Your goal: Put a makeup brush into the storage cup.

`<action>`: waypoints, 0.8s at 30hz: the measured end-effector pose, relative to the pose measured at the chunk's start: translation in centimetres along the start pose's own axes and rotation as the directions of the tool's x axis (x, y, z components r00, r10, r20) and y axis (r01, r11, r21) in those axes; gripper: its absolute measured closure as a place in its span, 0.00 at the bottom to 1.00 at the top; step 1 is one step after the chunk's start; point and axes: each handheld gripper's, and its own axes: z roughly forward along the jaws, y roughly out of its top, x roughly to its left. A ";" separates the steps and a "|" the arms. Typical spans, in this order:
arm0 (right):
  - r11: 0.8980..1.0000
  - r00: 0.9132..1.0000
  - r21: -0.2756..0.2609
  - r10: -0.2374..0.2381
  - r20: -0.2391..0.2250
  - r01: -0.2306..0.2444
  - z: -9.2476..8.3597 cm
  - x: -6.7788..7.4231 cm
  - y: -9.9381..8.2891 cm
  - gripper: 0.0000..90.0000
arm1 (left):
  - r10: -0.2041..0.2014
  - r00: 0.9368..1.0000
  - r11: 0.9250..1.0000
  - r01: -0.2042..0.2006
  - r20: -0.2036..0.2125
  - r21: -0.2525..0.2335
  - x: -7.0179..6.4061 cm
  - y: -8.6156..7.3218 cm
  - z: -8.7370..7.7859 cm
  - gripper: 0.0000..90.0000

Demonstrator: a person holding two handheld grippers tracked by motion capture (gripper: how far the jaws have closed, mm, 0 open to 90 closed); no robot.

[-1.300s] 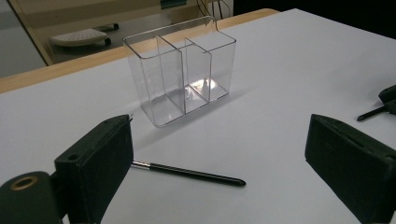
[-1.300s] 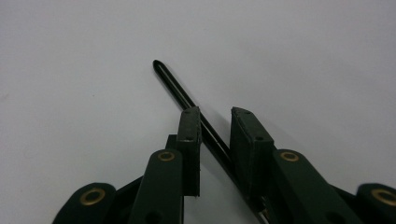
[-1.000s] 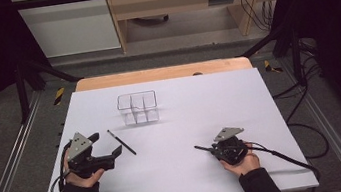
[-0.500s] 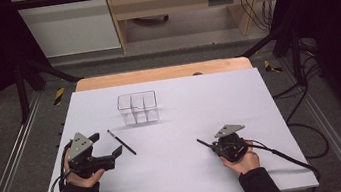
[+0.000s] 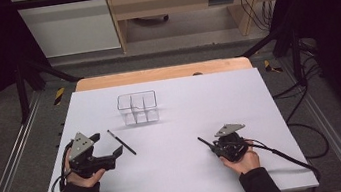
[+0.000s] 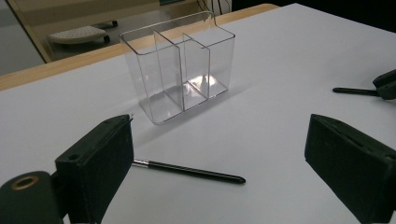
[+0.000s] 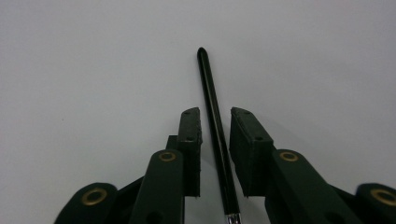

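Over the last second the right gripper (image 5: 214, 144) has shifted slightly on the white table (image 5: 219, 94), and its jaws now bracket a thin black pen-like stick (image 7: 214, 126) with narrow gaps either side, not yet pinching. Left gripper (image 5: 111, 152) unchanged, jaws spread wide, a second thin black stick with metal collar (image 6: 187, 170) lying between them. The clear three-compartment plastic organizer (image 5: 138, 107) stands empty mid-table, probably the sticks' destination.

Your left gripper (image 5: 106, 148) sits low at eight o'clock, jaws spread wide, pointing toward two o'clock. Your right gripper (image 5: 216, 145) rests at five o'clock, aimed at ten o'clock, jaws nearly closed with a narrow gap between them.
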 end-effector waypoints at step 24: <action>0.938 0.993 0.327 -0.103 -0.052 0.115 -1.6 -1.2 4.9 0.69 | -0.003 1.000 1.000 0.003 0.000 0.003 0.2 0.0 0.0 0.08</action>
